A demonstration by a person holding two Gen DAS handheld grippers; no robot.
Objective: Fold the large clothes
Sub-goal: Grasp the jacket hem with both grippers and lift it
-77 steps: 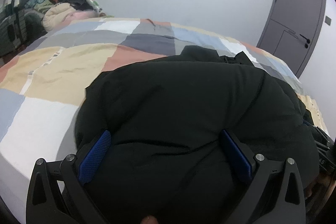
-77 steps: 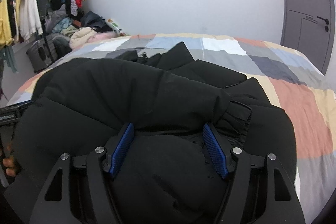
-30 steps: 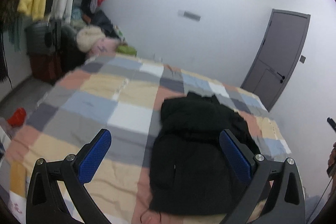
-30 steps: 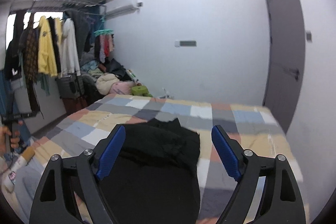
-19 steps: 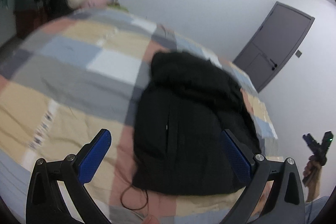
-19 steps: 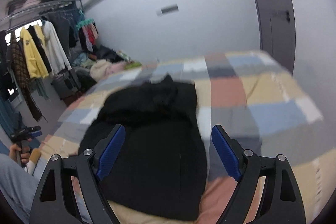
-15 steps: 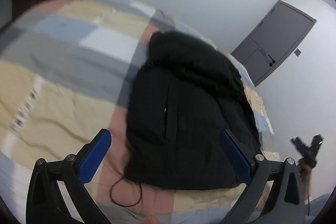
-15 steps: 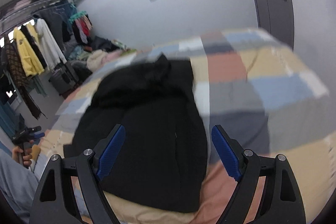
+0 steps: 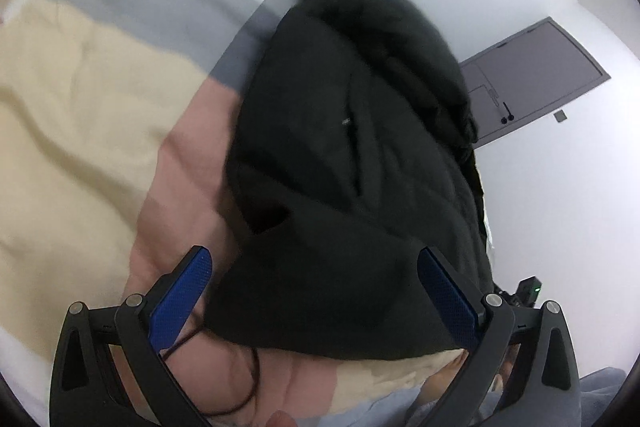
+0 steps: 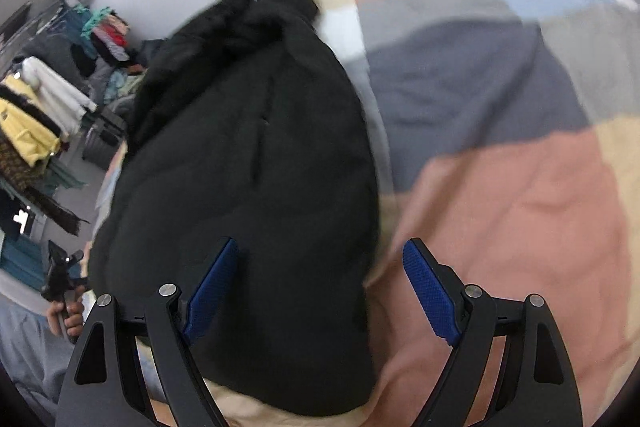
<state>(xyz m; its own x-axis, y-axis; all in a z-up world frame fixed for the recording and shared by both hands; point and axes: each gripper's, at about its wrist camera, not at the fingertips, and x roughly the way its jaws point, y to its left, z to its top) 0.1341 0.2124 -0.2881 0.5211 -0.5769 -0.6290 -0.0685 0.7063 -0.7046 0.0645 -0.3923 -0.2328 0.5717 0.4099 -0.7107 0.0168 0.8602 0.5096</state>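
Observation:
A large black padded jacket (image 9: 352, 163) lies folded lengthwise on the patchwork bed cover (image 9: 80, 115), hood at the far end. My left gripper (image 9: 314, 267) is open, its blue pads straddling the jacket's near left corner from above. The jacket also shows in the right wrist view (image 10: 248, 179). My right gripper (image 10: 318, 259) is open over the jacket's near right corner, left pad over the fabric, right pad over the pink patch of the cover (image 10: 520, 227). Neither gripper holds anything.
A thin dark cord (image 9: 240, 387) lies on the cover by the jacket's near edge. A grey door (image 9: 532, 83) is at the far right. A clothes rack (image 10: 48, 107) with hanging garments stands left of the bed. The left hand (image 10: 66, 315) shows low left.
Both grippers have dropped from a high, far view down toward the jacket's near end. They were open throughout. The jacket has not moved.

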